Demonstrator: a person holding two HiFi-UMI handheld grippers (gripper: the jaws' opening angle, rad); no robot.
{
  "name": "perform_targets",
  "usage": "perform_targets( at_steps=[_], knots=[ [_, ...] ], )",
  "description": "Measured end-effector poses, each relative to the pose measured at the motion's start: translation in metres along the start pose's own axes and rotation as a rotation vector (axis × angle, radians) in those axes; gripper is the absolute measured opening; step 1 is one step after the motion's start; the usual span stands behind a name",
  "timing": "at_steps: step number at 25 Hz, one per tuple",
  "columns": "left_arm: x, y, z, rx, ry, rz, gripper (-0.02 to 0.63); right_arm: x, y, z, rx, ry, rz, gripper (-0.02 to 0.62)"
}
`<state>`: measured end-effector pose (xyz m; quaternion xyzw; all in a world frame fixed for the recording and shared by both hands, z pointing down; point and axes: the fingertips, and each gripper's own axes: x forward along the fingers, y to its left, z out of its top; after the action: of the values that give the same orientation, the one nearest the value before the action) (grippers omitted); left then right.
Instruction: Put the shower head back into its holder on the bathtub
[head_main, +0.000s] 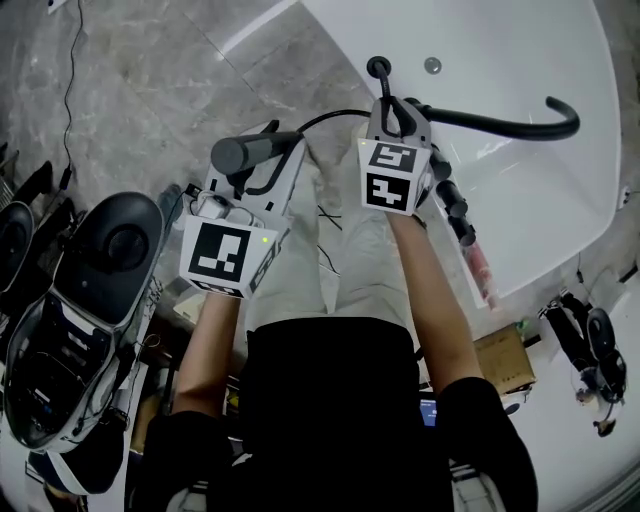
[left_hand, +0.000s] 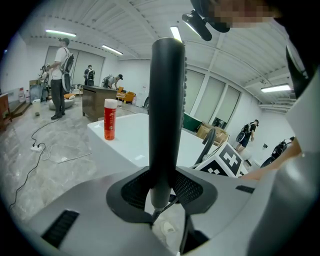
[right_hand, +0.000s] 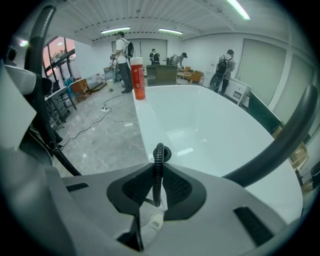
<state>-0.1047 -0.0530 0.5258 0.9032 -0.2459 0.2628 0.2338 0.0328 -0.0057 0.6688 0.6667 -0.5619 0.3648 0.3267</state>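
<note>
The dark, rod-shaped shower head (head_main: 250, 153) lies across my left gripper (head_main: 262, 155), whose jaws are shut on it. In the left gripper view the shower head (left_hand: 167, 115) stands upright between the pads, gripped at its lower end. Its black ribbed hose (head_main: 335, 115) runs over to my right gripper (head_main: 392, 110), which is shut on the hose (right_hand: 158, 175). From there the hose bends into a round black socket (right_hand: 161, 152) in the white bathtub's rim (head_main: 330, 40). Both grippers hover above the tub's near corner.
A black curved spout (head_main: 520, 127) arches over the tub. A red bottle (head_main: 480, 265) stands on the rim (right_hand: 138, 78). A black-and-white machine (head_main: 90, 290) sits on the floor at left, a cardboard box (head_main: 505, 360) at right. People stand far back.
</note>
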Motion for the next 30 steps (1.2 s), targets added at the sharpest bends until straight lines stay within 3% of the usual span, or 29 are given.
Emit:
perform_targets(
  at_steps=[10,19,24,30],
  knots=[
    [0.005,0.011,0.027,-0.015,-0.010,0.016,0.144,0.013,-0.004,0.010,0.052,0.110,0.026,0.065],
    [0.010,-0.023,0.028,-0.003,-0.019,0.014,0.144,0.006,-0.026,0.000,0.026,0.127,0.038,0.064],
    [0.022,0.028,0.028,-0.031,-0.002,0.018,0.144,0.046,-0.001,0.018,0.010,0.166,0.042,0.063],
    [0.024,0.034,0.026,-0.040,0.003,0.030,0.144,0.055,0.001,0.025,-0.005,0.165,0.045,0.063]
  ],
)
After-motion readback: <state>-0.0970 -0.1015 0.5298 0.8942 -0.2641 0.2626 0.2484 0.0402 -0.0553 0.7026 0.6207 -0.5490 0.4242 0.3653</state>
